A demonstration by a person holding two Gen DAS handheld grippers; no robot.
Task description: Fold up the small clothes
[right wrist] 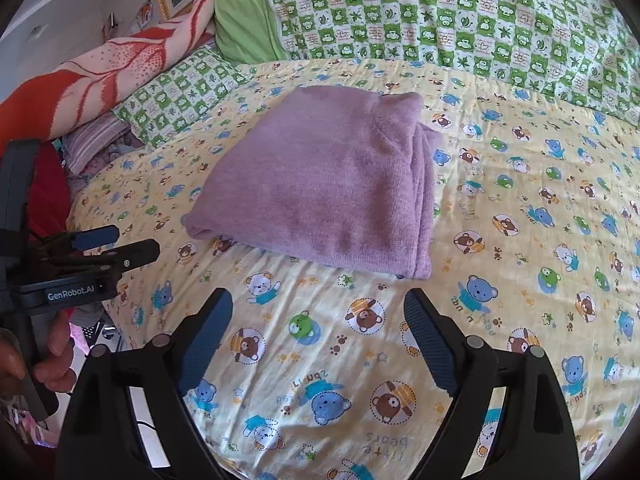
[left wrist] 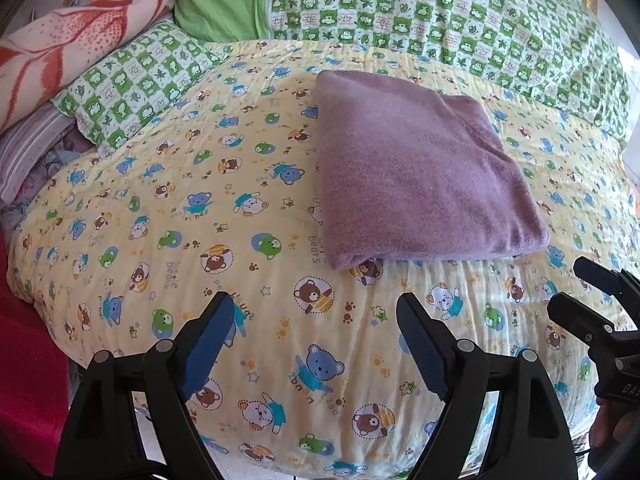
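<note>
Left tongs [left wrist: 316,330] and right tongs [right wrist: 318,328] are hovering side by side, both with jaws spread wide and gripping nothing. Fingers [right wrist: 54,360] of the person's left hand are wrapping the left handle.

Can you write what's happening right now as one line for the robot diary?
step: fold looks done | sweater: folded, flat on sheet | left gripper: open, empty | right gripper: open, empty | both apart from sweater
</note>
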